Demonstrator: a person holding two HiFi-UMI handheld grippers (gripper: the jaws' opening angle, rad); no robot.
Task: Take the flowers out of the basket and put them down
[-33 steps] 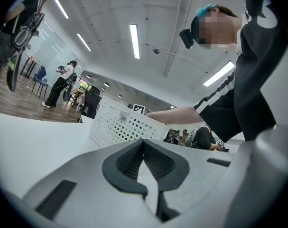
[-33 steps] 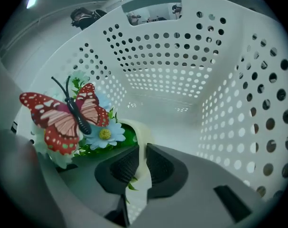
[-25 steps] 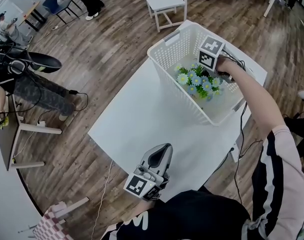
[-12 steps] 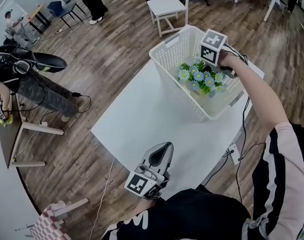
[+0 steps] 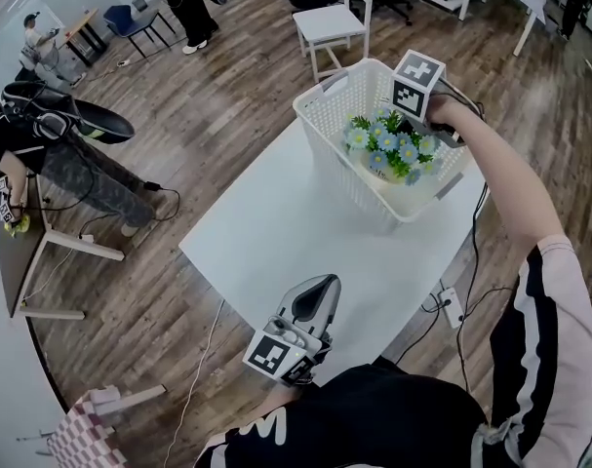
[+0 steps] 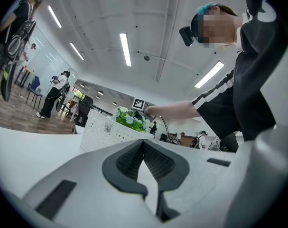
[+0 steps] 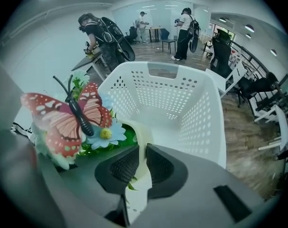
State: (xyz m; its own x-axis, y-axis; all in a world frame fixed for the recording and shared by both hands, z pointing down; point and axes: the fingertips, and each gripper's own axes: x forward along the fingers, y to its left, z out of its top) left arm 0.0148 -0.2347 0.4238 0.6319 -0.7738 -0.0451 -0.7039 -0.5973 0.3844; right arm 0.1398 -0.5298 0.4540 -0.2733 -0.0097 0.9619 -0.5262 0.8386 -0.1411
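Your right gripper (image 7: 143, 152) pinches the flowers (image 5: 389, 148) by their cream pot rim, fingers narrow. The blooms sit just beside the fingers, inside the basket (image 5: 327, 115). Lifting clear and putting down are left. Your left gripper (image 6: 144, 145) is closed and empty.

Basket (image 5: 339, 159) sits at the table's (image 5: 276, 232) far right corner, and its perforated walls close off all four sides, top open. Inside, flowers (image 5: 393, 149) and the right gripper (image 7: 143, 161), clamped on their pot rim, crowd the side near the arm. The basket's other end is bare. Wide bare tabletop left of and in front of basket. Left gripper (image 5: 317, 286), jaws together, well apart at the near edge. Chair (image 5: 330, 22) beyond basket.
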